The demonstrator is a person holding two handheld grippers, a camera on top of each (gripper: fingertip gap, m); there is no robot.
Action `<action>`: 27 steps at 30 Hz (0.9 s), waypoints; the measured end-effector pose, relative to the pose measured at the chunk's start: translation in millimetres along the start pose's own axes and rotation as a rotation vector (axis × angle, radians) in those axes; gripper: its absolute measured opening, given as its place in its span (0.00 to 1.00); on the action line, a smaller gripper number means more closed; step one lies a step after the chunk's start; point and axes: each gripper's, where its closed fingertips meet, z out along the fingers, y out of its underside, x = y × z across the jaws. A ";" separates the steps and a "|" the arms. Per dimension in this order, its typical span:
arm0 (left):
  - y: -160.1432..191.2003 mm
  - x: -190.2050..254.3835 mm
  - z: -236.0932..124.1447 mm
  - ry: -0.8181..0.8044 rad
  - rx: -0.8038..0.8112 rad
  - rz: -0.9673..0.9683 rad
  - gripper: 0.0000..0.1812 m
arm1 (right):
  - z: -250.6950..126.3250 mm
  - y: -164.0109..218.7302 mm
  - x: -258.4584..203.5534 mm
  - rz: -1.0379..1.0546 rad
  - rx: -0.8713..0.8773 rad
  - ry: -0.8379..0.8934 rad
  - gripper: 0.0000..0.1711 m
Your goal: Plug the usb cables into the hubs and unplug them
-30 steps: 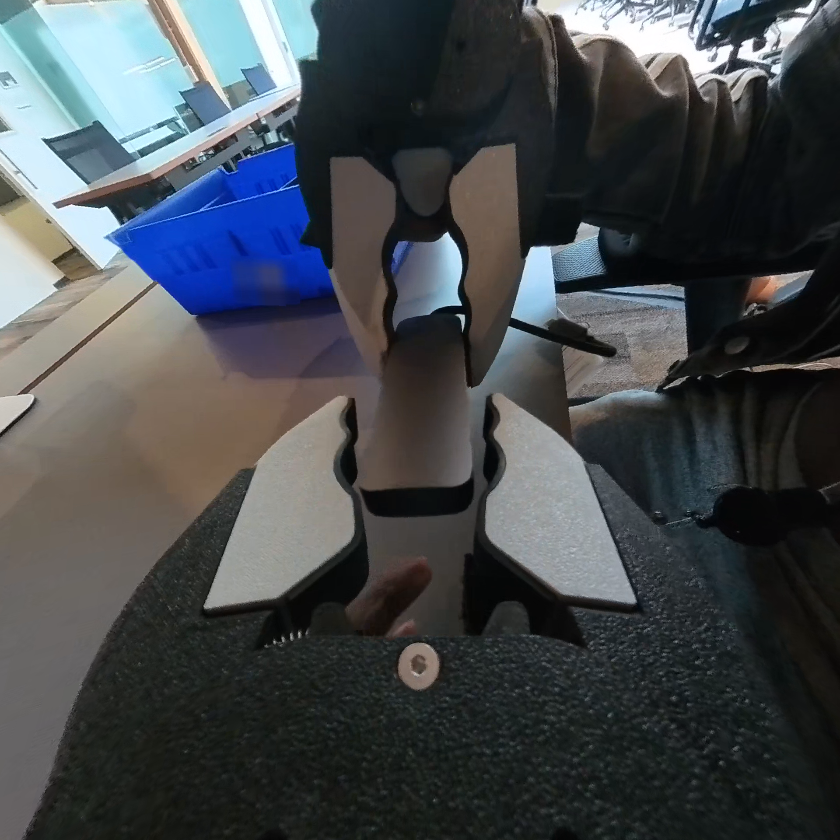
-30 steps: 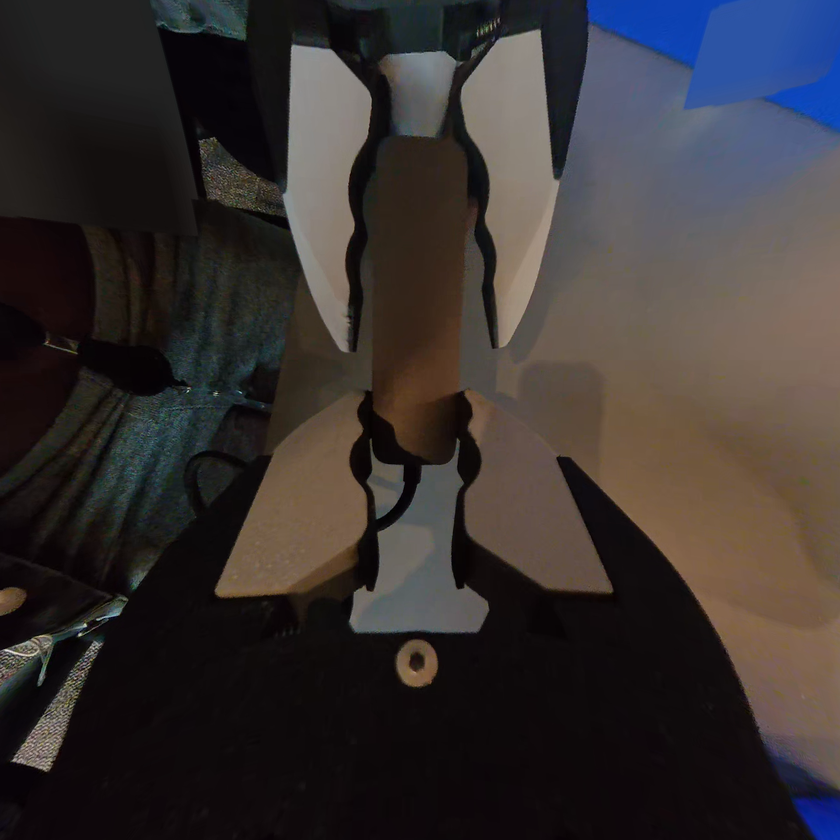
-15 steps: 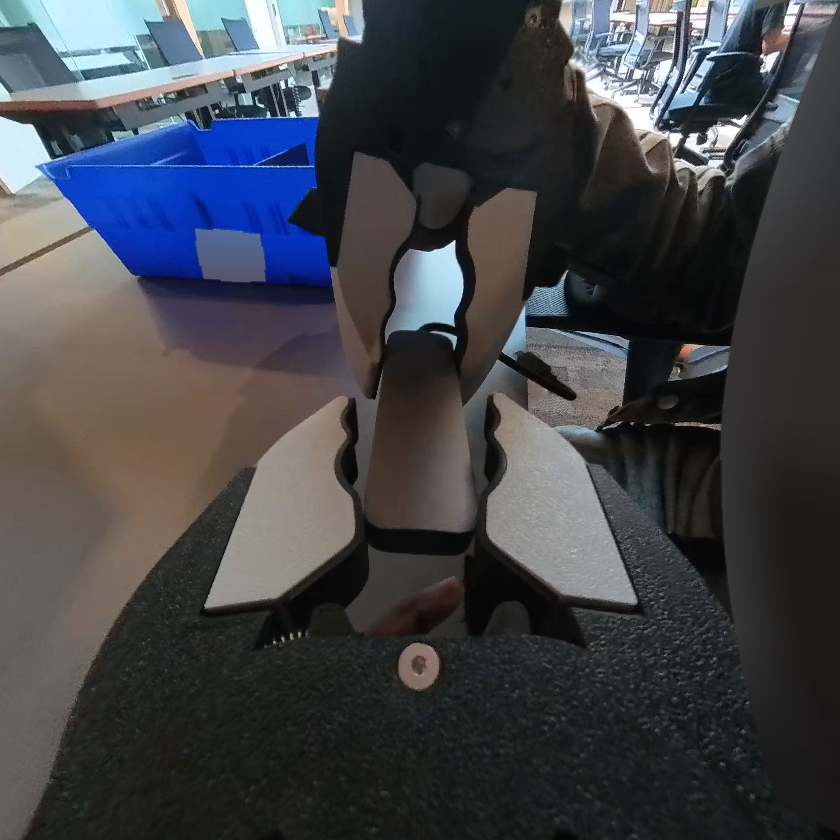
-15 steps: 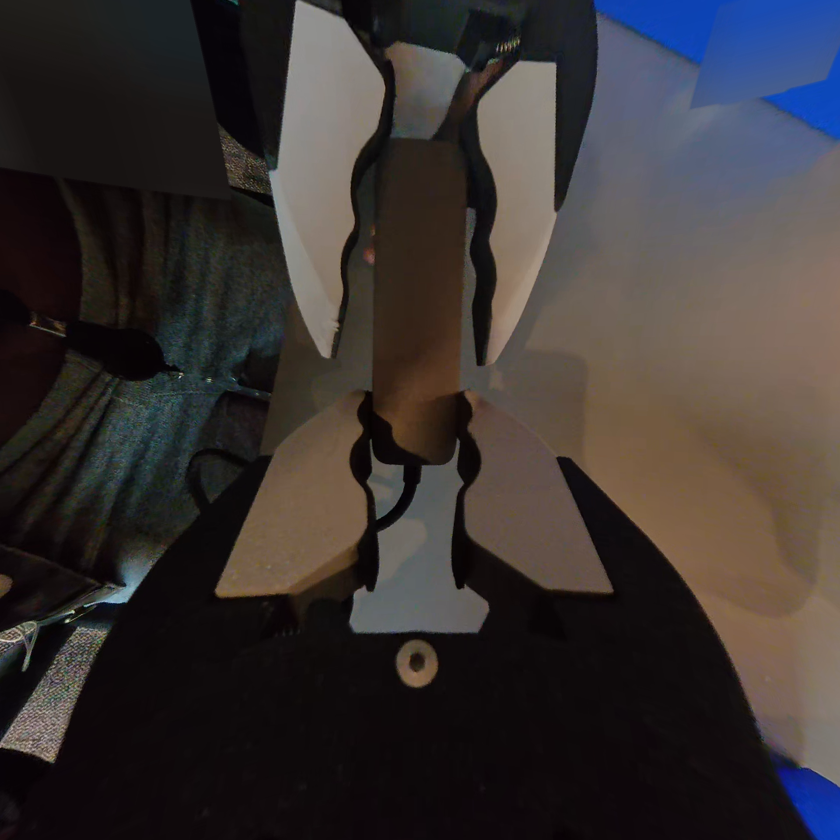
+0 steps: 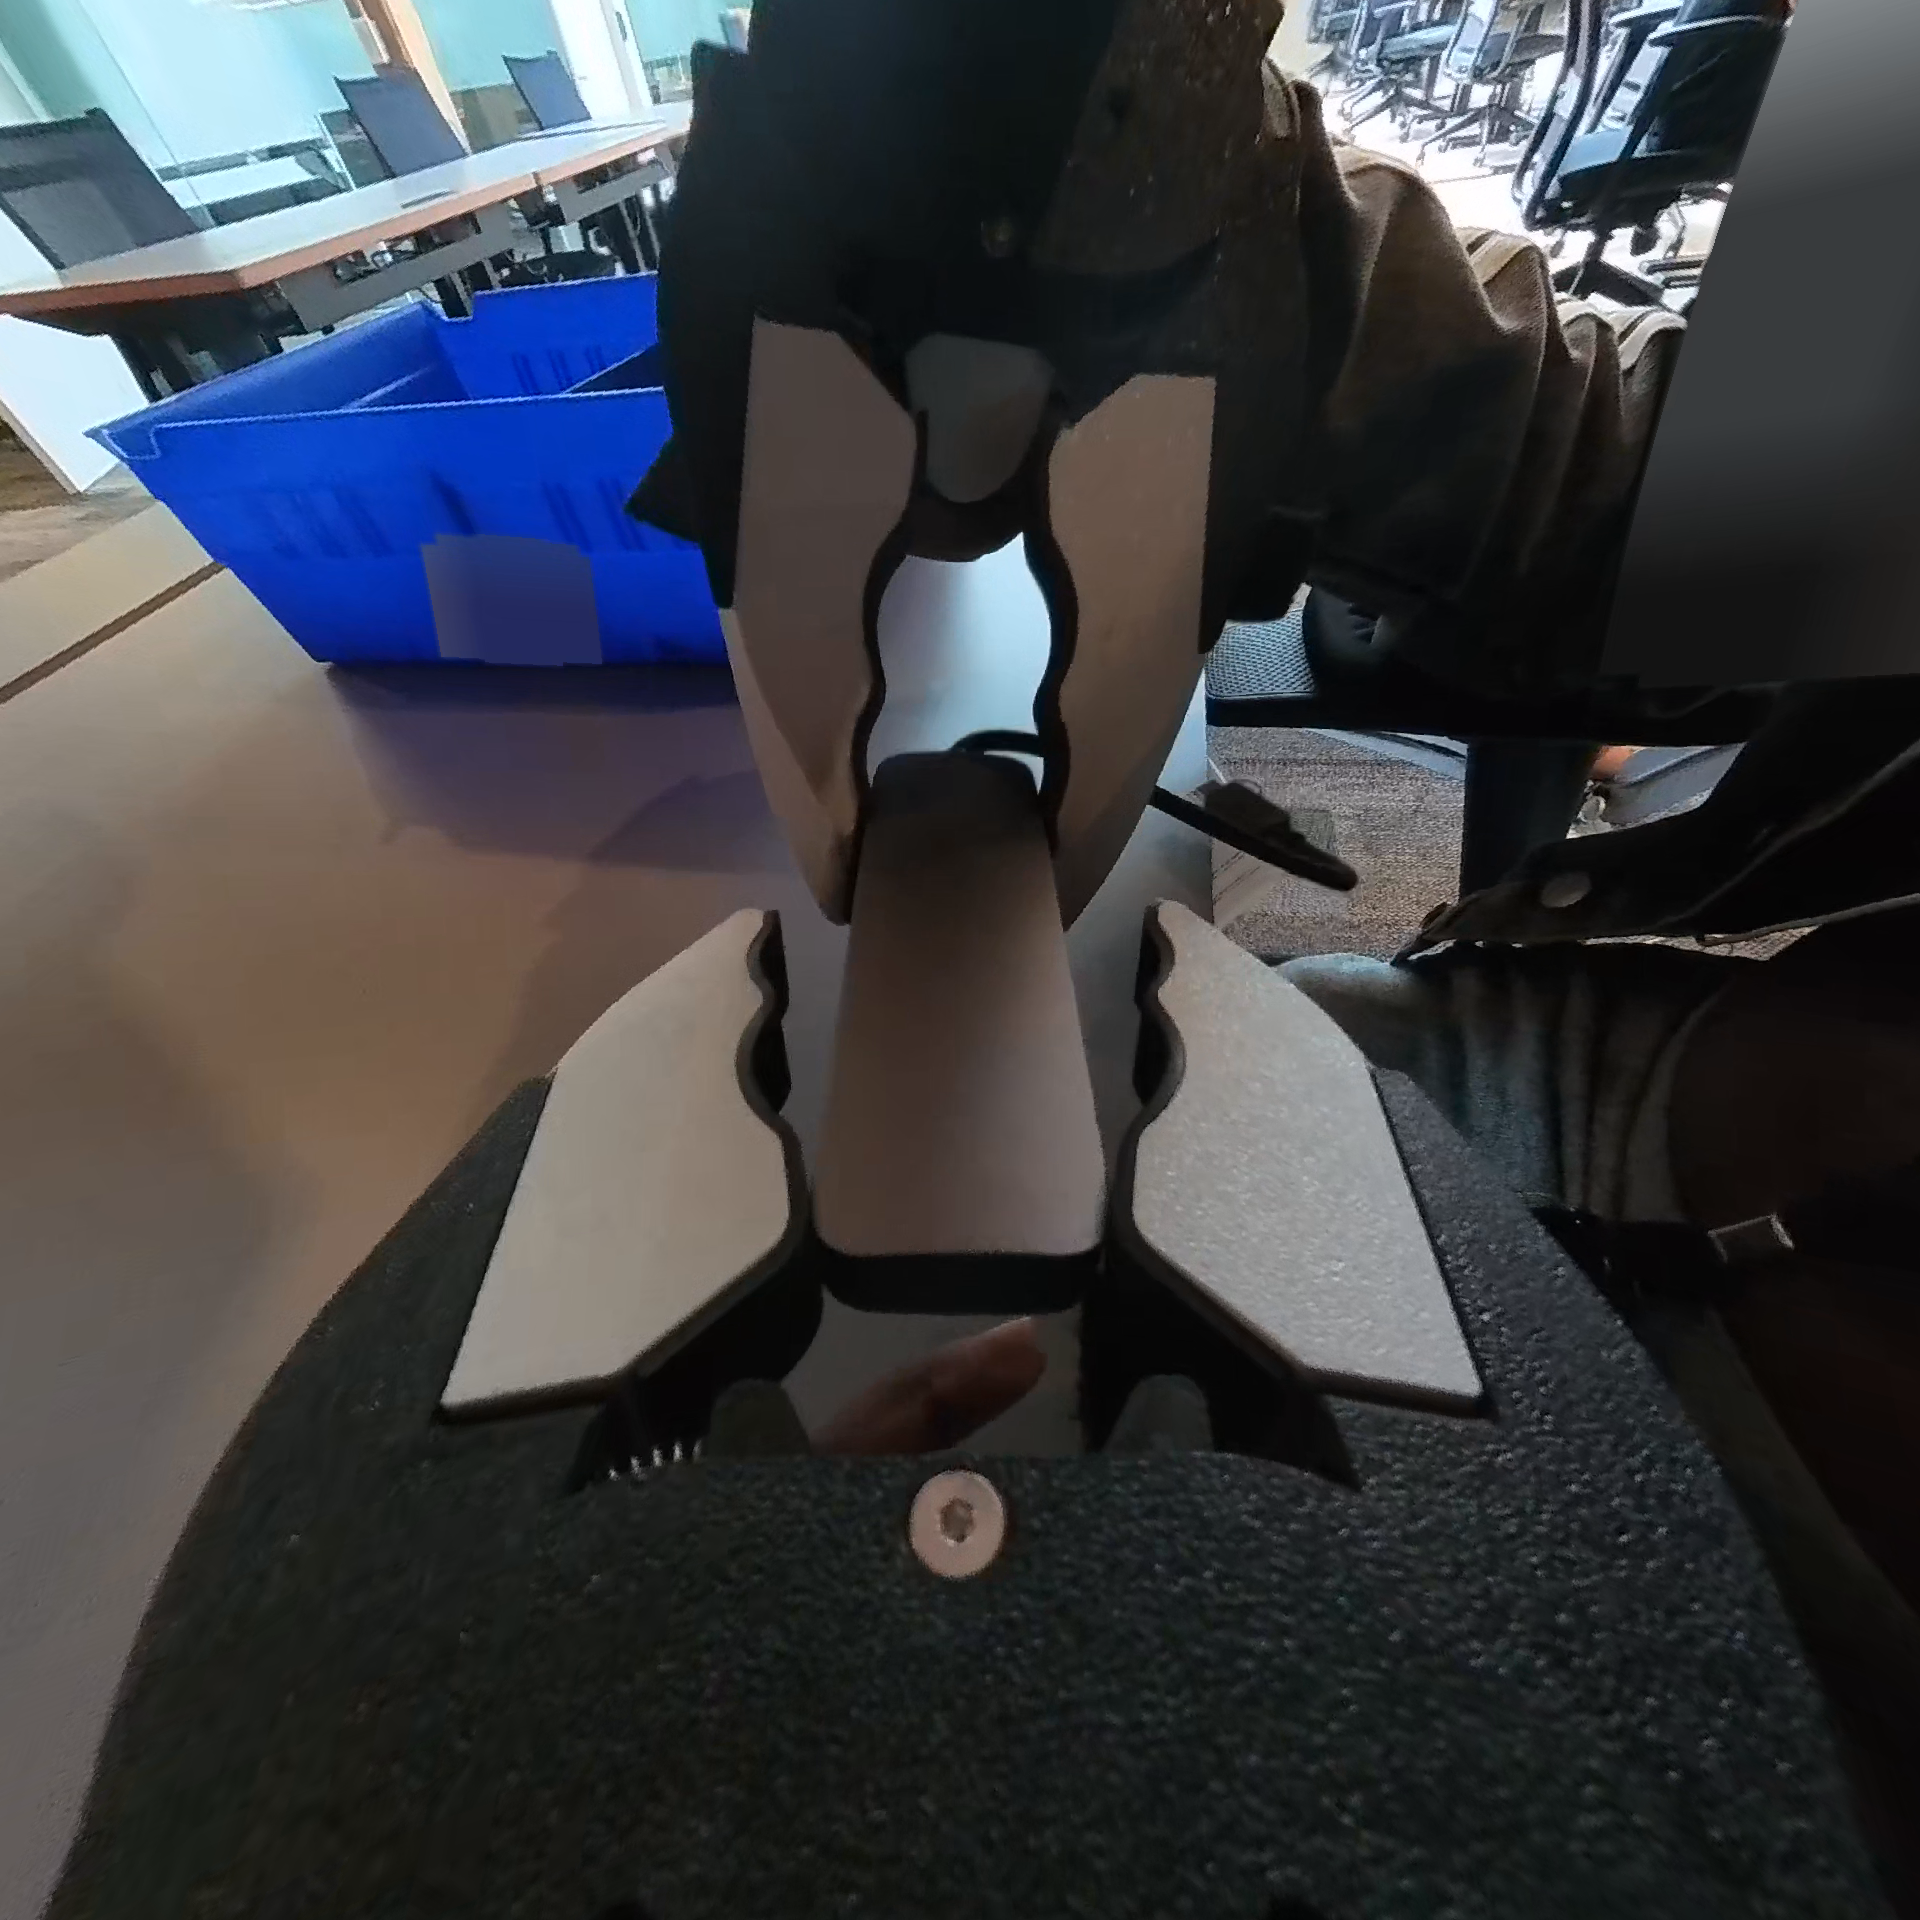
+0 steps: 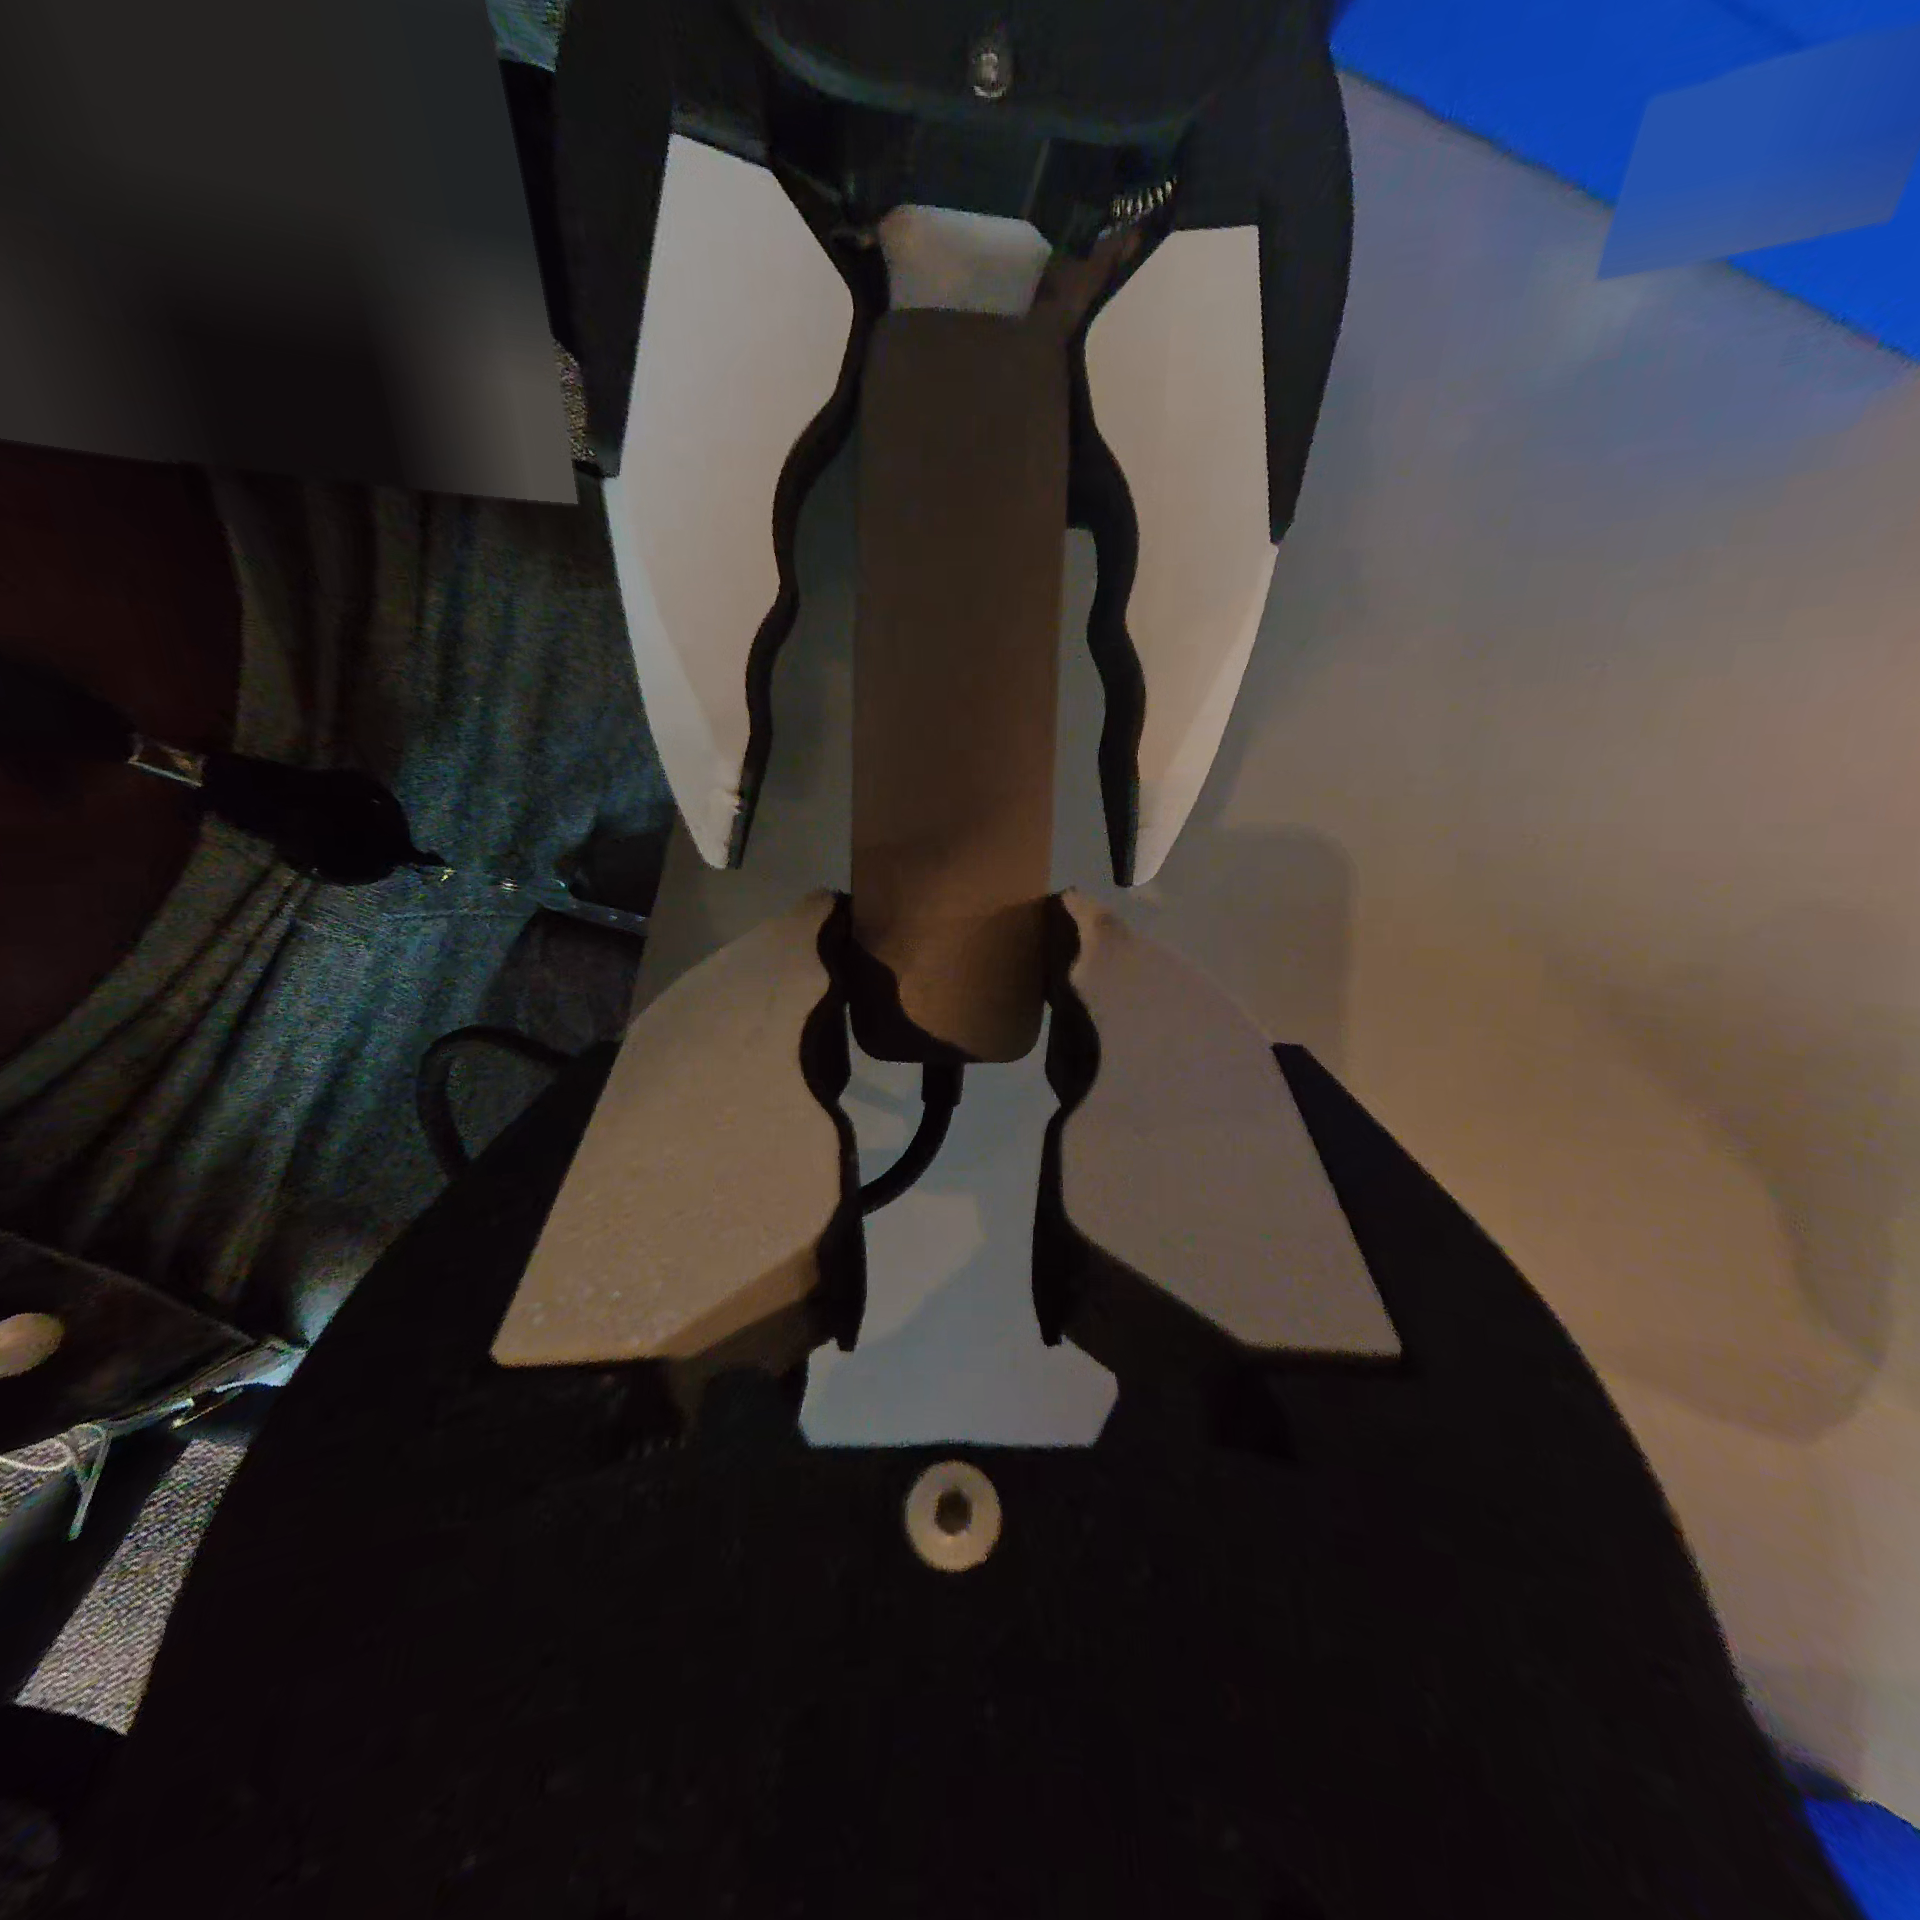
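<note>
A blue bin (image 5: pixel 416 520) stands at the far left of the brown worktop (image 5: pixel 260 987). In the middle, the grey hub (image 5: pixel 961 1039) lies between two facing grippers. The left gripper (image 5: pixel 961 945) has its jaws apart, flanking the hub's near end without clear contact. The right gripper (image 6: pixel 951 914) has its jaws clamped on the hub's cable end; the black cable (image 6: pixel 914 1143) trails out behind.
</note>
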 end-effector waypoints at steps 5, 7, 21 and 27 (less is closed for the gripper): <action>0.8 1.4 0.8 0.003 -0.007 0.005 0.36 | 0.0 0.7 -1.6 0.002 0.003 -0.014 0.20; 0.3 1.7 1.6 -0.004 -0.006 0.007 0.35 | -0.2 1.4 -1.8 -0.002 0.001 -0.015 0.20; -41.0 -47.2 -37.9 -0.172 0.400 -0.337 0.35 | -77.8 -14.7 70.5 0.194 0.335 0.375 0.35; -39.5 -78.4 -62.8 -0.374 0.493 -0.363 0.35 | -151.8 7.3 101.9 0.267 0.430 0.684 0.31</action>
